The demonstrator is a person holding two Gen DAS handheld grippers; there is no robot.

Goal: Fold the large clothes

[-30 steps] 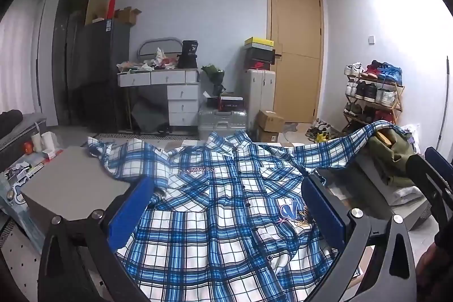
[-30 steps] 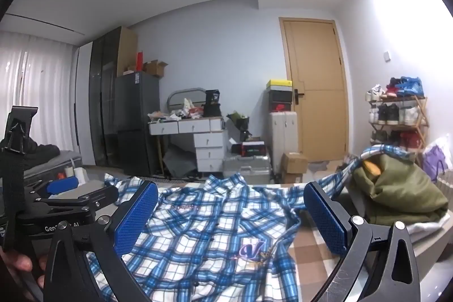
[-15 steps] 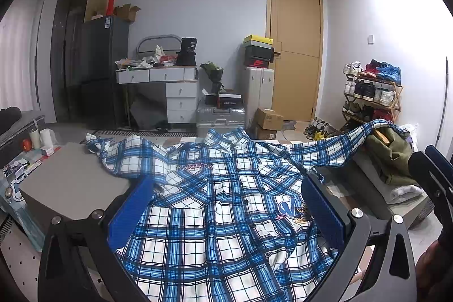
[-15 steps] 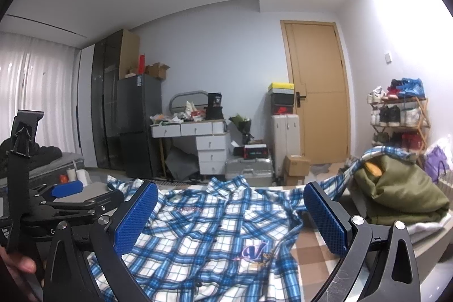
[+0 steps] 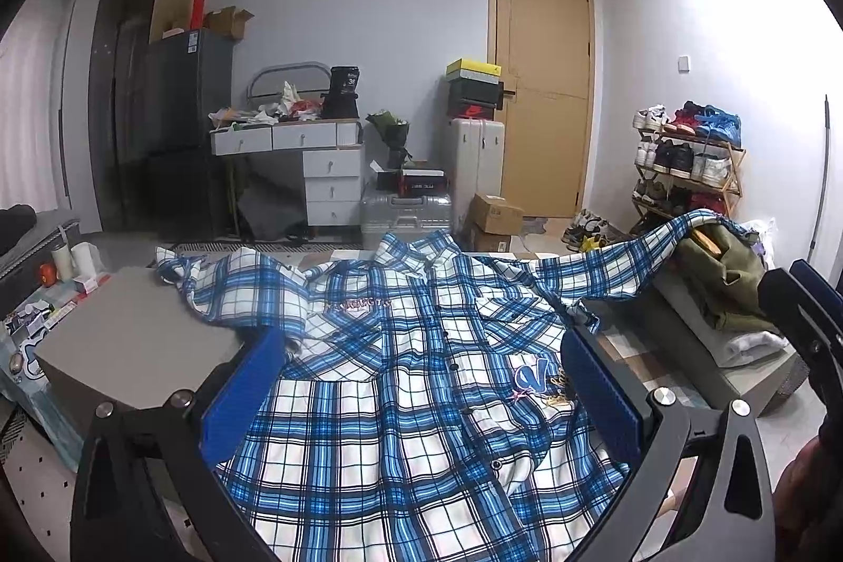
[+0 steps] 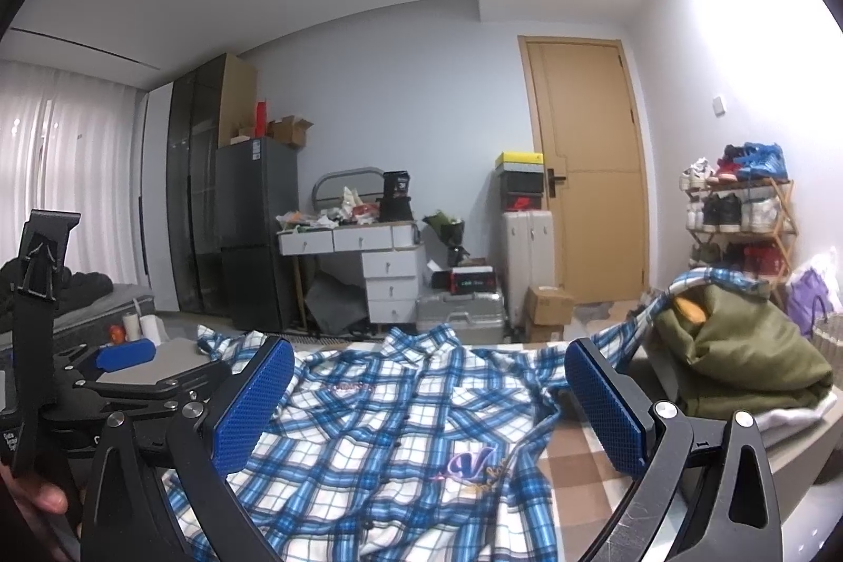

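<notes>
Left wrist view: a blue-and-white plaid button shirt (image 5: 411, 383) lies front-up across the bed, collar away, one sleeve draped over an olive-green folded garment (image 5: 722, 277). A grey flat box (image 5: 126, 341) sits beside its other sleeve. The left gripper (image 5: 421, 383) and right gripper (image 6: 427, 398) both gape wide, empty, above the shirt, barely shifted since a second ago.
</notes>
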